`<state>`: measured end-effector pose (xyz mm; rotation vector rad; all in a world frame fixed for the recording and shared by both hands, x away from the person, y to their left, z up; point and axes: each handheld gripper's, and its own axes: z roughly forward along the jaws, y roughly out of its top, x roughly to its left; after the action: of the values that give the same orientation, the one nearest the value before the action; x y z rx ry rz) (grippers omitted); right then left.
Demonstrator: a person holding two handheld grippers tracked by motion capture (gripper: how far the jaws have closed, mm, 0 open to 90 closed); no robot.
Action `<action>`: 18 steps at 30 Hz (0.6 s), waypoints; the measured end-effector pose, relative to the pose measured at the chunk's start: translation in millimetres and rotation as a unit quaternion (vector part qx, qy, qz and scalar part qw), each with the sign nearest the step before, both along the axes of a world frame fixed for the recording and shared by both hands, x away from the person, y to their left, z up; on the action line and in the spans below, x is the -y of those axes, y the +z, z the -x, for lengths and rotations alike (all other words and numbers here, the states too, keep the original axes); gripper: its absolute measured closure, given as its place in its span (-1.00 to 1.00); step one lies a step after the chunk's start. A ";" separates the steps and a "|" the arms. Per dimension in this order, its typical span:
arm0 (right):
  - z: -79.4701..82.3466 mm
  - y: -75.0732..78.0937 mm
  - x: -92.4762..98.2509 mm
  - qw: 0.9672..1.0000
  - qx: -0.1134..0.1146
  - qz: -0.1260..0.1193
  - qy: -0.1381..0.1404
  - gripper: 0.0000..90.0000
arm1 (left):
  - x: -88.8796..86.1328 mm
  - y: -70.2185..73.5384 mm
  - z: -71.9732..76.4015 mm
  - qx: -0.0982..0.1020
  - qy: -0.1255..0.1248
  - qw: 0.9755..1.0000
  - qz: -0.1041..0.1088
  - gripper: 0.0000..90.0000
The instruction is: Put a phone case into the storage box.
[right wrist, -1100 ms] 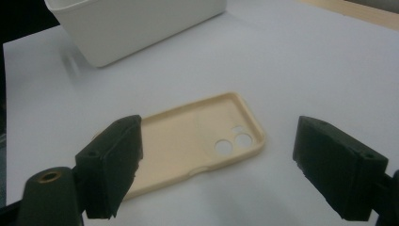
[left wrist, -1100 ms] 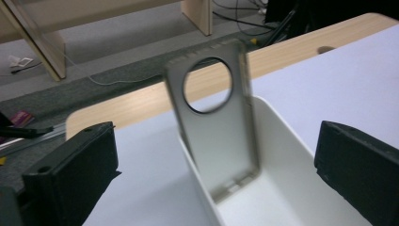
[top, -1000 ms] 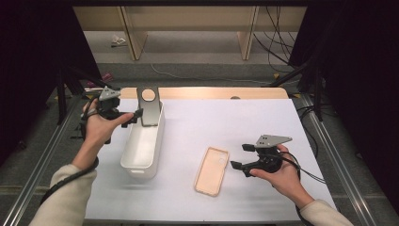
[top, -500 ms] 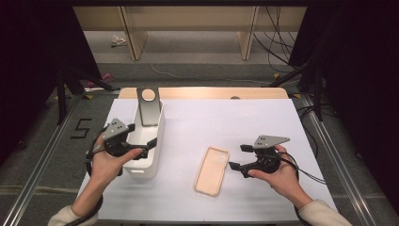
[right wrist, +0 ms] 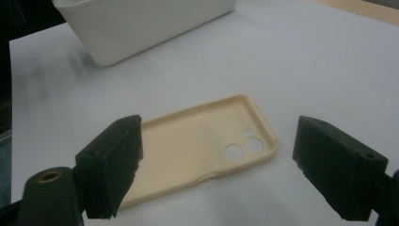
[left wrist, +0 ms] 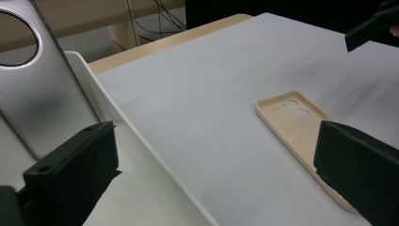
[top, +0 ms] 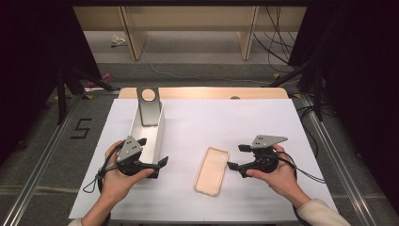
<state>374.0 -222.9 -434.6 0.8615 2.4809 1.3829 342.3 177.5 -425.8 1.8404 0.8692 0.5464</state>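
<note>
Right gripper (top: 234, 157) jaws spread, empty, at 3 o'clock of beige rubbery phone case (top: 212, 170). Left gripper (top: 153, 155) jaws spread, empty, over near end of white oblong plastic bin (top: 157, 134).

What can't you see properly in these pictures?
- The bottom of the white bin: in the high view its near end is covered by the left tongs.
- The foot of the silver stand: in the left gripper view a black jaw hides it, and the top edge cuts its ring.
- The near end of the phone case: in the right gripper view a jaw covers it.
- The right tongs: blurred at the left gripper view's corner.
</note>
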 end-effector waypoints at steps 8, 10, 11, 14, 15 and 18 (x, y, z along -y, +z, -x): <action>2.4 0.5 -1.0 1.000 0.002 0.001 0.003 -0.61 | 1.5 -2.4 0.2 -0.004 0.000 1.000 -0.001 -1.00; 3.0 0.6 -1.3 1.000 0.002 0.000 0.004 -0.61 | 2.1 -3.3 0.0 -0.004 -0.001 1.000 -0.005 -1.00; 3.1 0.6 -1.4 1.000 0.002 0.000 0.004 -0.61 | 2.4 -3.7 0.1 -0.005 -0.001 1.000 -0.005 -1.00; 3.4 0.5 -1.5 1.000 0.002 0.001 0.005 -0.61 | 2.1 -4.0 -0.2 -0.005 -0.001 1.000 -0.007 -1.00; 3.5 0.6 -1.4 1.000 0.002 0.002 0.006 -0.62 | 2.0 -3.9 -0.2 -0.005 -0.001 1.000 -0.007 -1.00; 3.3 0.5 -1.4 1.000 0.002 0.001 0.006 -0.62 | 1.9 -4.3 -0.6 -0.006 -0.001 1.000 -0.007 -1.00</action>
<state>370.6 -221.5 -434.2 0.8445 2.4887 1.3842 342.9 175.6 -430.2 1.8591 0.8733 0.5405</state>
